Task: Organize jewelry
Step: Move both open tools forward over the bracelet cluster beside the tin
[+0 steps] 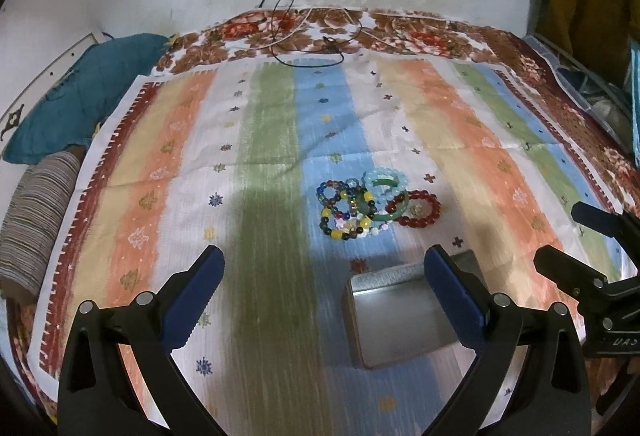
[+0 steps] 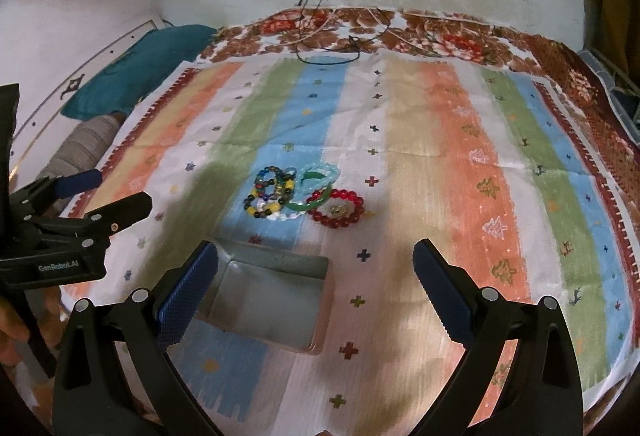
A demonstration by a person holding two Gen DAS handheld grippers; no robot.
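Note:
A pile of bead bracelets [image 1: 368,205] lies on the striped cloth: multicoloured ones, a pale blue one, a green bangle and a red bead bracelet [image 1: 420,211]. The same pile [image 2: 298,197] shows in the right wrist view with the red bracelet [image 2: 340,212] at its right. An open metal tin [image 1: 400,320] sits nearer than the pile, its inside bare [image 2: 266,300]. My left gripper [image 1: 324,260] hangs open over the cloth, short of the pile. My right gripper [image 2: 316,256] is open too, nothing between its fingers, the tin partly behind its left finger.
The striped cloth [image 1: 192,139] covers a floral blanket [image 1: 420,31] on a bed against a white wall. A teal pillow [image 1: 80,103] and a striped roll [image 1: 36,220] lie at the left. Charger cables [image 1: 308,47] trail from a wall socket at the far edge.

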